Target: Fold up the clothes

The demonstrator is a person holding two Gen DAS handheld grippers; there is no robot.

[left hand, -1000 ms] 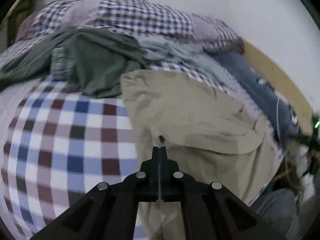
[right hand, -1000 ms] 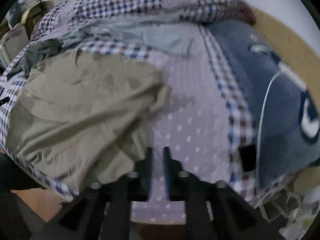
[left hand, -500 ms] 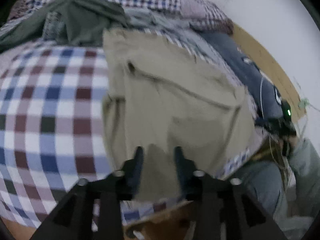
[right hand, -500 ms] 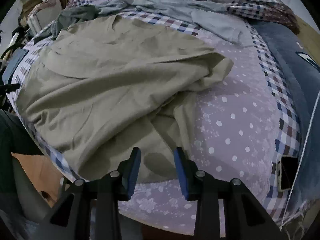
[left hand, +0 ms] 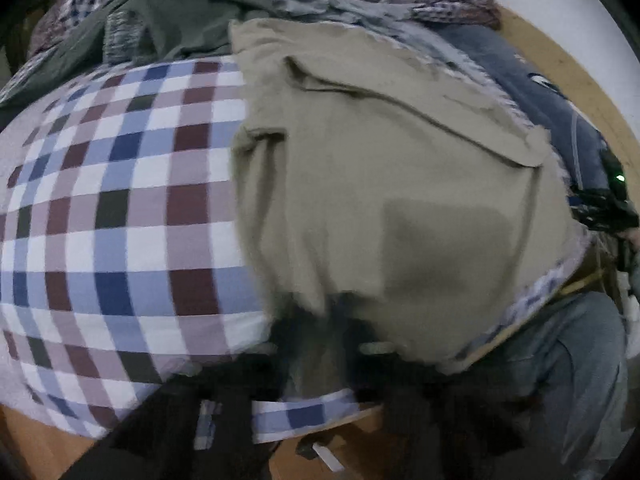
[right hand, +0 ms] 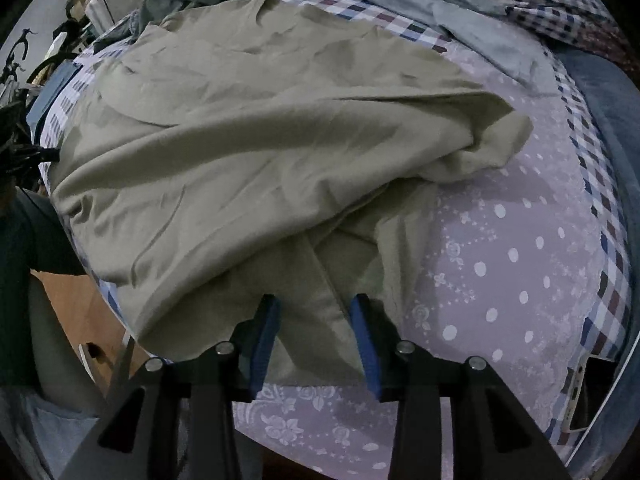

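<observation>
Right wrist view is showing the right tool (right hand: 314, 302) hanging over the near edge of the khaki garment (right hand: 256, 152), its blue-padded fingers (right hand: 266, 336) spread wide with a fold of the fabric lying between them, not pinched. Half a second ago the same fingers were sitting lower in the picture with the cloth further ahead; now the garment is filling most of the space ahead of the tool and bunching into a ridge ahead and to the right. To the right of the tool the dotted lilac bedspread (right hand: 512, 264) is lying bare, and a phone (right hand: 576, 396) is resting at its far right edge.

Left wrist view is blurred by motion. The left tool (left hand: 320, 332) is sitting at the garment's (left hand: 380, 184) near hem, dark fingers apart with cloth sagging between them; whether it is gripping anything I cannot tell. A second ago this tool was closed to a thin slit; since then it is standing parted. Left of it the checked bedspread (left hand: 116, 208) is spreading out, with a dark green garment (left hand: 188, 28) heaped far ahead.
</observation>
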